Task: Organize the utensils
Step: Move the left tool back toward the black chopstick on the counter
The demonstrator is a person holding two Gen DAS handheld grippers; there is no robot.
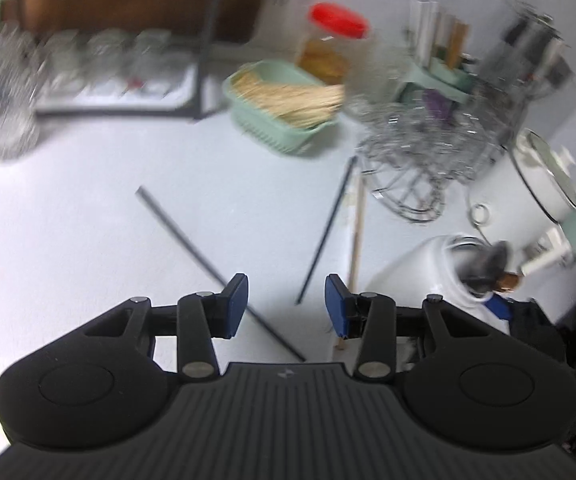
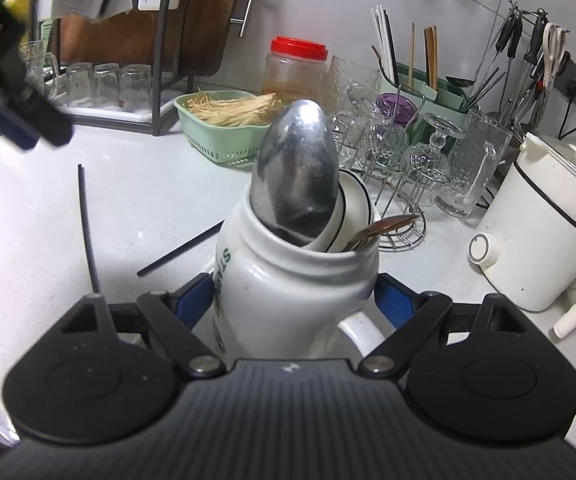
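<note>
On the pale countertop (image 1: 88, 220) I am working with a gripper in each hand. My right gripper (image 2: 293, 300) is clamping a white ceramic mug (image 2: 288, 280) between its blue pads (image 2: 194, 298), one pad pressing on the lettered side and the other on the side by the handle. Standing in the mug are a large metal spoon (image 2: 295, 172), bowl upward, a white ceramic spoon (image 2: 353, 204) just behind it, and a brown spoon (image 2: 383, 228) leaning toward the rim on the right.

My left gripper (image 1: 286, 304) is hovering over the counter with its jaws standing partly apart and nothing between them (the view from this side is rather blurred). Lying flat below and ahead of it are three loose chopsticks: one black chopstick (image 1: 192, 248) running diagonally under the left finger, a second black chopstick (image 1: 327, 228) slanting the other way, and a light wooden chopstick (image 1: 357, 228) just beside that one. The mug shows at this view's right edge, well apart from the left jaws.

Farther back a green basket (image 2: 224, 140) is holding pale thin sticks, with a red-lidded jar (image 2: 295, 68) behind it. A wire rack (image 2: 403, 200) of upturned glasses is standing beside the mug, a green utensil holder (image 2: 443, 96) with upright chopsticks behind the rack, and a white electric pot (image 2: 543, 232) to the right.
</note>
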